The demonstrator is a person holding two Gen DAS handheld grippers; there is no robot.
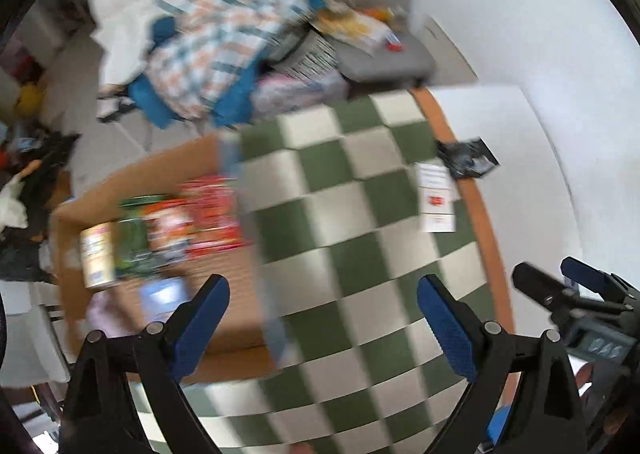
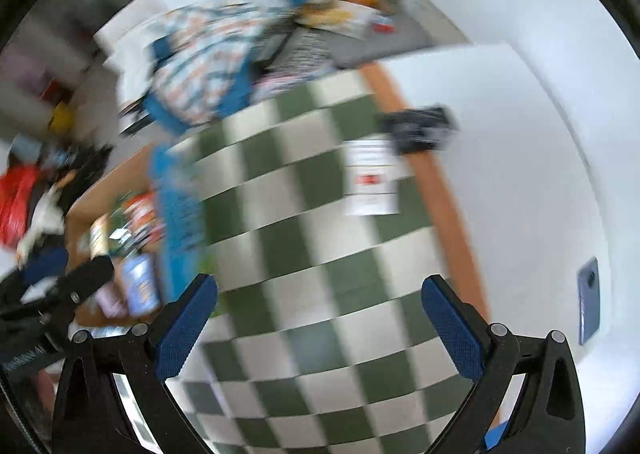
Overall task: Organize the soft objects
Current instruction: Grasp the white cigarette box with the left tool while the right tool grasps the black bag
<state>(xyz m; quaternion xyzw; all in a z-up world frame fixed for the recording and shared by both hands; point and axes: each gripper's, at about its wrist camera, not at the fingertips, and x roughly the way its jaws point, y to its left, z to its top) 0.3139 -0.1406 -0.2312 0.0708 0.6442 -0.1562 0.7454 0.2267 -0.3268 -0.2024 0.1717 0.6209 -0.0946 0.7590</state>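
left gripper (image 1: 323, 296): blue-padded fingers spread wide apart, nothing between them, above the checkered cloth.
right gripper (image 2: 320, 296): fingers likewise wide apart and empty, over the same cloth.
checkered cloth (image 1: 360, 214): green-and-white squares, spread flat over the table, directly under both grippers.
table edge (image 1: 472, 190): orange-brown rim showing along the cloth's right side.
paper slip (image 1: 437, 196): white, lying on the cloth near that rim.
dark packet (image 1: 466, 158): across the rim, just beyond the slip.
cardboard box (image 1: 224, 294): left of the cloth, holding blurred cans and packets.
plaid fabric (image 1: 216, 54): heaped beyond the cloth's far edge.
grey chair (image 1: 372, 14): beside the heap, clutter on its seat.
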